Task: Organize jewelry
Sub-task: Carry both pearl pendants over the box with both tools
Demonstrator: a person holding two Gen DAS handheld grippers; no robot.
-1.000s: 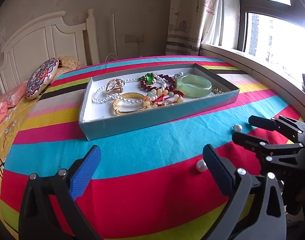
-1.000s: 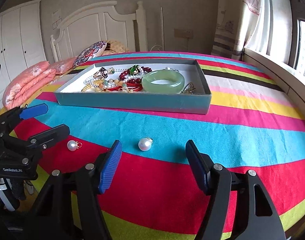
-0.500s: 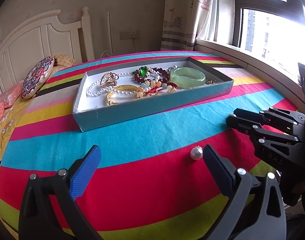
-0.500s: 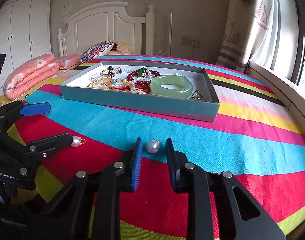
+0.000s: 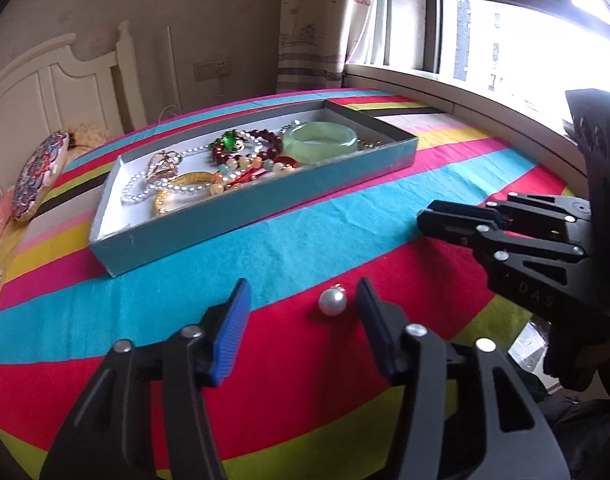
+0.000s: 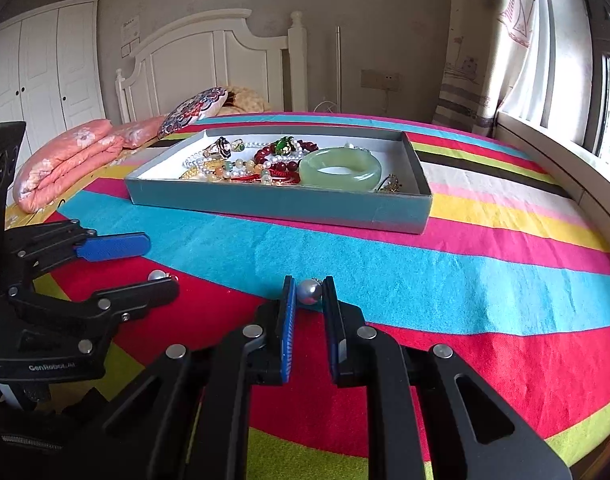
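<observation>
Right fingers [image 6: 285, 320] now clamping pearl [image 6: 309, 291].

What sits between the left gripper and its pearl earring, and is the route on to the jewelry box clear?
Nothing visible: the pearl earring lies on the striped cloth between the open left gripper fingers. Only flat cloth separates it from the jewelry box, whose near wall must be cleared.

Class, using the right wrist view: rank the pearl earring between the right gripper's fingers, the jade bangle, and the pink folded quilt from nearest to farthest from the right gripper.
1. Pearl earring: between the right gripper fingertips, on the striped cover.
2. Jade bangle: in the grey tray, ahead, slightly right.
3. Pink folded quilt: far left, beyond the tray's near corner.
</observation>
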